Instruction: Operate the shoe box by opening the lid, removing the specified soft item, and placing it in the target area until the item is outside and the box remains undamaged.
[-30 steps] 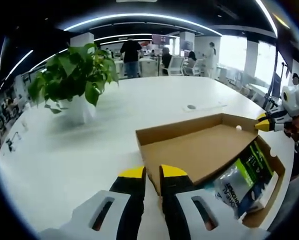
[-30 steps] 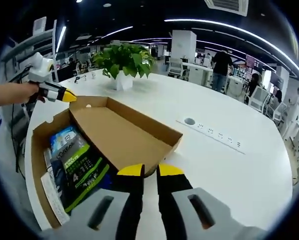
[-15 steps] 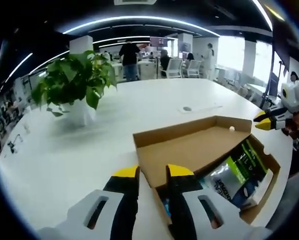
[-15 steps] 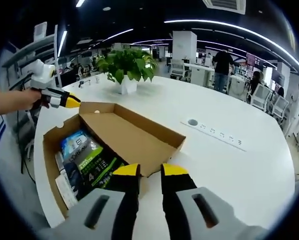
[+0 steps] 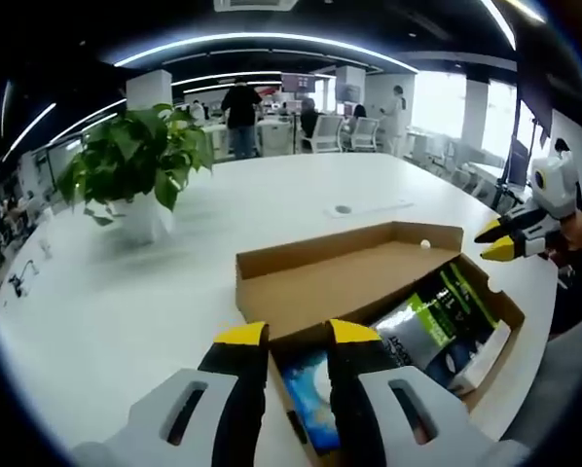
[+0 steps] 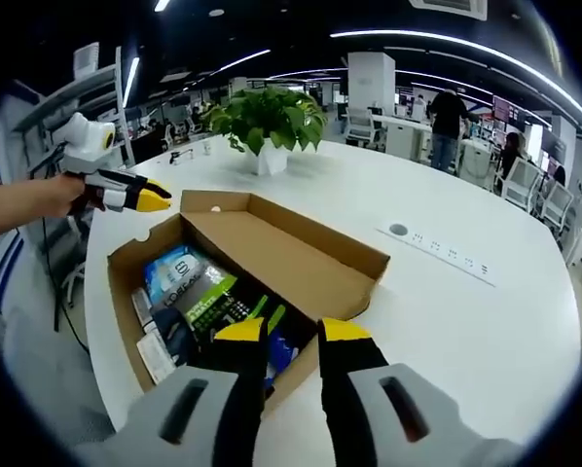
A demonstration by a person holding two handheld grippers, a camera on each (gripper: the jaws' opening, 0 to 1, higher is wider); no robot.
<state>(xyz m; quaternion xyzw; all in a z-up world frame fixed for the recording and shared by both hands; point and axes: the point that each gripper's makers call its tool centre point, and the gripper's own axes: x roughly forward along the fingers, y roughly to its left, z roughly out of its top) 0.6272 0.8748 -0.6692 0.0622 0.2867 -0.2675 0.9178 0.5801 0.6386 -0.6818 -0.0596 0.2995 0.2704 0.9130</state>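
A brown cardboard shoe box (image 5: 500, 326) (image 6: 126, 321) lies on the white table, and its hinged lid (image 5: 354, 282) (image 6: 272, 258) stands tilted open on the far side. Inside lie soft packs: a green, black and white one (image 5: 427, 321) (image 6: 218, 302) and a blue one (image 5: 306, 389) (image 6: 169, 268). My left gripper (image 5: 299, 336) is at one end of the box, jaws slightly apart and holding nothing. At the other end my right gripper (image 6: 293, 331) stands the same way. Each shows in the other's view, beside the lid's far corner: right gripper (image 5: 493, 243), left gripper (image 6: 145, 197).
A potted green plant (image 5: 135, 165) (image 6: 272, 117) stands on the table beyond the box. A socket strip (image 6: 437, 253) and a round cable hole (image 5: 343, 208) sit in the tabletop. The table's edge (image 6: 96, 341) runs close to the box. People and office chairs are far behind.
Both grippers' jaws have spread a little from nearly shut. The lid stands more open and more of the packs shows. Both cameras have risen and pulled back slightly.
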